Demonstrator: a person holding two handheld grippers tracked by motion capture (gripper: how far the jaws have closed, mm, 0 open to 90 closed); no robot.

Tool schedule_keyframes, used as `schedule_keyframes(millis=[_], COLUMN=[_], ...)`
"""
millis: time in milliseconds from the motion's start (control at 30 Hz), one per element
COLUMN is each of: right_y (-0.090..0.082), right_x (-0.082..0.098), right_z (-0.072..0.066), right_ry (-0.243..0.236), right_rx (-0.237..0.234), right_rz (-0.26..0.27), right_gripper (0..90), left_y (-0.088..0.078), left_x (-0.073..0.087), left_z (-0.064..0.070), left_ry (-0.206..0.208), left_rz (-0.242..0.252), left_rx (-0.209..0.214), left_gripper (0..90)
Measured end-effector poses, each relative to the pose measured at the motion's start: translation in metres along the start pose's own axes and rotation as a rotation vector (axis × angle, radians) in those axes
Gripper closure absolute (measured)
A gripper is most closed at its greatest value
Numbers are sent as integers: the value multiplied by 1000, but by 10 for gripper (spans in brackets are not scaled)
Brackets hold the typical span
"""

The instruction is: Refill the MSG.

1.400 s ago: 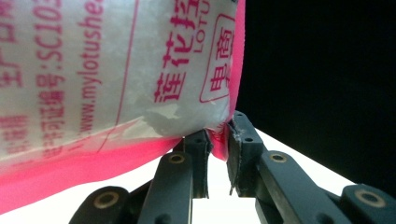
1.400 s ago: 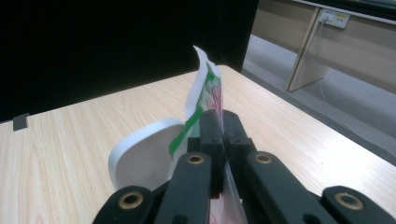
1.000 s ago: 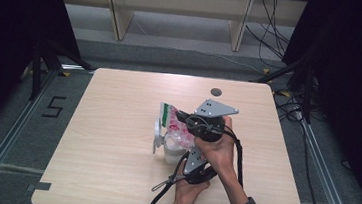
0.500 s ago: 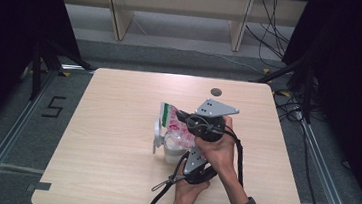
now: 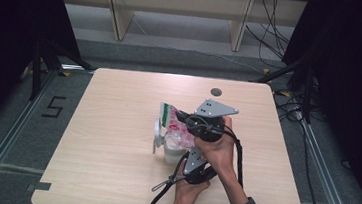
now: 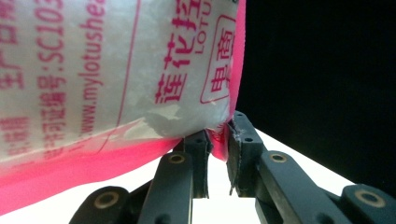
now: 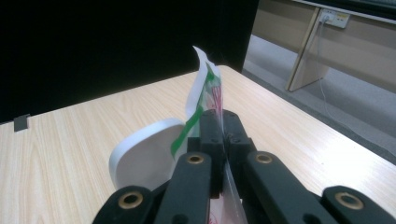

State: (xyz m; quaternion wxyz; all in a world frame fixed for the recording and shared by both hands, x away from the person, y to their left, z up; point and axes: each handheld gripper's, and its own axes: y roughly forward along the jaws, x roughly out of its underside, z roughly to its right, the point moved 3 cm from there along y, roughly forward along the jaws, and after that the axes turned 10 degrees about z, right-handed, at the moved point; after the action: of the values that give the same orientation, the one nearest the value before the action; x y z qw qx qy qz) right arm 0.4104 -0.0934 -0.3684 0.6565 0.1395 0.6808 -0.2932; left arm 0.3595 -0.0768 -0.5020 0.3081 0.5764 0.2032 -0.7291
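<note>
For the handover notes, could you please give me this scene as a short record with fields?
Surface: wooden table
Item handled: plastic bag with pink and green print
Left gripper: jaws pinch the bag's pink edge
Right gripper: jaws shut on the bag's thin top edge
Beneath the bag: white container, lid standing open
Table hole: dark round grommet near the far edge

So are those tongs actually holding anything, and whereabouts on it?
Yes, both grip one plastic bag. The left tongs pinch a corner of its pink edge; the right tongs are clamped on its thin edge by the green stripe, above a white container.
</note>
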Motion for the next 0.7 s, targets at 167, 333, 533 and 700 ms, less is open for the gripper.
schedule_keyframes(millis=[167,333,533,700], right_y=[2,2,2,2], right_x=[-1,0,-1,0], right_z=[1,1,0,-1], right_ry=[-28,-21,-38,-26], right_rx=[-16,-1,-5,-7], right_rz=[26,22,17,5], right_gripper=[900,900,900,900], left_y=[1,1,1,-1], left_x=[0,0,0,-1], left_z=[0,0,0,0], left_ry=[-5,-7,-6,-2], left_rz=[8,9,13,2], left_rx=[11,10,11,0], left_gripper=[791,791,791,791])
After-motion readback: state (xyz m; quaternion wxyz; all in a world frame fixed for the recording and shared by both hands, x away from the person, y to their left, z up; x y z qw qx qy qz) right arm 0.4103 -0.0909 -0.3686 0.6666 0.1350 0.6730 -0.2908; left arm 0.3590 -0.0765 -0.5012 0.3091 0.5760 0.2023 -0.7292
